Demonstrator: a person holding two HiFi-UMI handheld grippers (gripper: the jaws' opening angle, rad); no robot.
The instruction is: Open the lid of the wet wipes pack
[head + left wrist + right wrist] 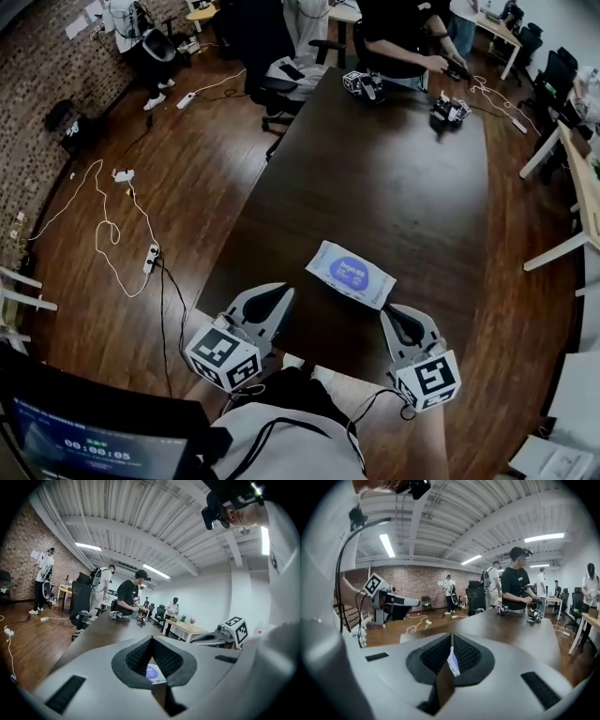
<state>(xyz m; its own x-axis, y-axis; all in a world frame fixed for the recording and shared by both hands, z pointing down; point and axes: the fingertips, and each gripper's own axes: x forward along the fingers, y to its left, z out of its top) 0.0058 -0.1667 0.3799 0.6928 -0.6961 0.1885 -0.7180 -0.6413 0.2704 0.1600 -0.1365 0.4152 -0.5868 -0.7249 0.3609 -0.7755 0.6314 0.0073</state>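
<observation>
Wet wipes pack (350,273) lies unopened by the table (394,169) edge; I'm reaching. My left gripper (280,292) and right gripper (395,310) (closed, empty) must part first.

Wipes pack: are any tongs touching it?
No, the pack lies on the table, apart from the left tongs and the right tongs.

Left gripper (151,639) jaws meet at the tips — wet wipes pack (153,673) shows beyond.
</observation>
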